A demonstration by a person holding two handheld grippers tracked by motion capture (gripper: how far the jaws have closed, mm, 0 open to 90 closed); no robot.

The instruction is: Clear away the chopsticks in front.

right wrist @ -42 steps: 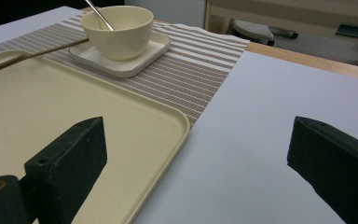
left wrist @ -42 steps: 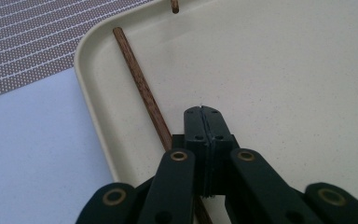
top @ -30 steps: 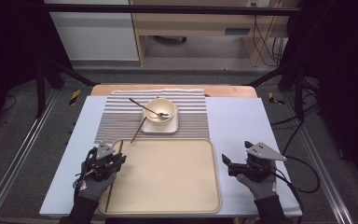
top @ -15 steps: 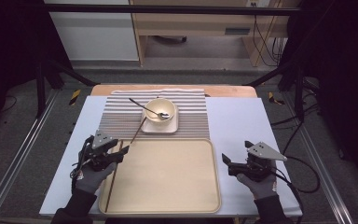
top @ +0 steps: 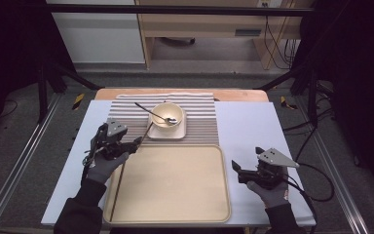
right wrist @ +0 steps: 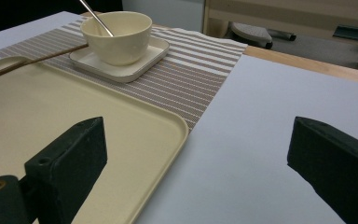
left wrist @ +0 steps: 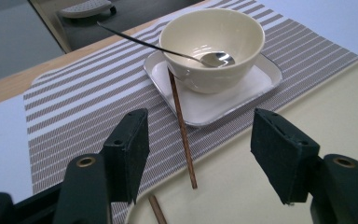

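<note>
Chopstick (left wrist: 182, 133) against bowl (left wrist: 213, 46) (spoon (left wrist: 168, 46) inside)

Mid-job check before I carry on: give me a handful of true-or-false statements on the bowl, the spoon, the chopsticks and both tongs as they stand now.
1. The spoon lies in the bowl with its handle sticking out over the rim. True.
2. The bowl stands on the tray. False: it stands on a small square plate on the striped mat.
3. The left tongs are clamped on a chopstick. False: the jaws have just been opening and stand apart, nothing gripped.
4. One chopstick leans against the plate by the bowl. True.
5. The right tongs hold the spoon. False: they are open over the white table.
</note>
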